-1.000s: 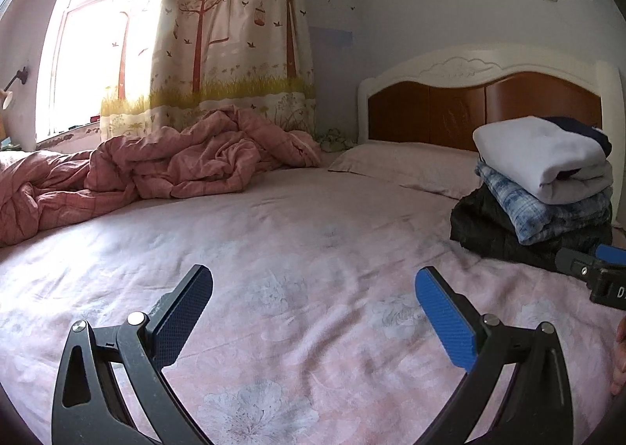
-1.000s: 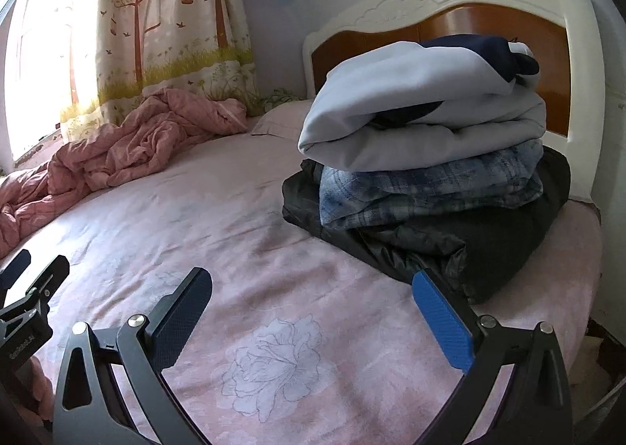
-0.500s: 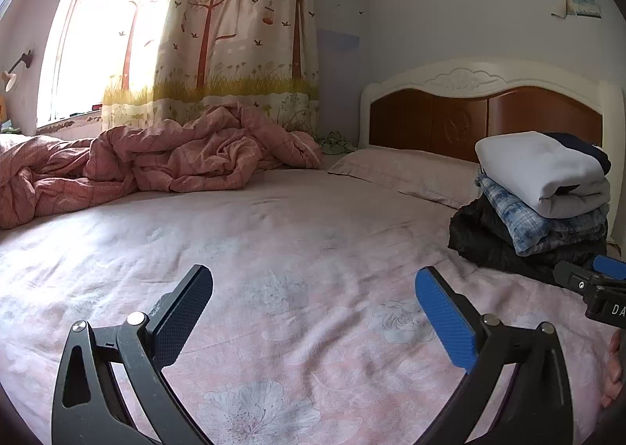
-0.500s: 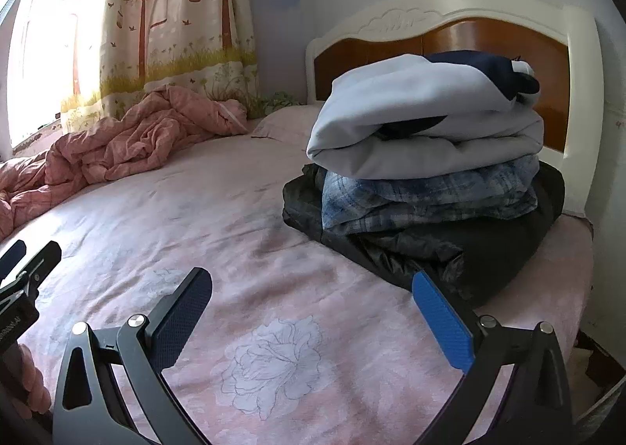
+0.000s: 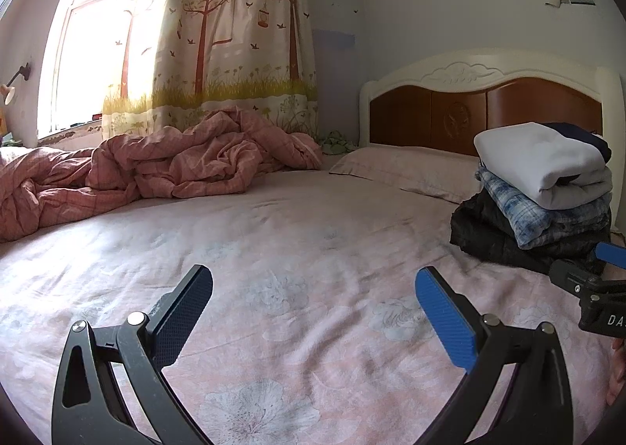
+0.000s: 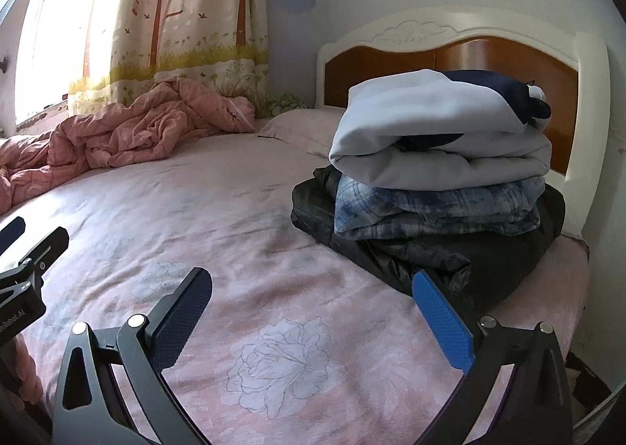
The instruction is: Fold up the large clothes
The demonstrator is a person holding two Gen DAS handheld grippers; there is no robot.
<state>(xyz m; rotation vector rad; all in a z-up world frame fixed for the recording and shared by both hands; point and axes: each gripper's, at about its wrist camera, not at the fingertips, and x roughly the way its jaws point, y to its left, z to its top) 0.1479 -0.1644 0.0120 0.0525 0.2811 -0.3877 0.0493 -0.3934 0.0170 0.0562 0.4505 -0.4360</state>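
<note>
So both grippers are hovering over the bed with nothing in them. The left gripper (image 5: 313, 312) is hanging above the middle of the pink sheet (image 5: 305, 257), jaws spread wide, only bare floral-print fabric showing between them. The right gripper (image 6: 311, 314) is doing the same, jaws wide apart and holding nothing, but it's sitting much closer to the pile of folded clothes (image 6: 434, 186).

That pile is sitting near the headboard (image 6: 450, 53), off to the right and beyond the right gripper's blue pad; from the left wrist view it's well apart, far right. It's three layers: a smooth, soft-looking white garment with navy parts (image 6: 430, 132) folded thick and rounded on top, a fuzzy blue plaid one (image 6: 430, 210) under it, and a crinkly, slightly shiny black jacket (image 6: 450, 261) at the bottom, spreading out wider than the rest.

A rumpled pink quilt (image 5: 156, 167) is lying bunched up on the far side under the tree-print curtain (image 5: 234, 34), and a flat pink pillow (image 5: 407, 171) is resting against the wood-and-white headboard.
</note>
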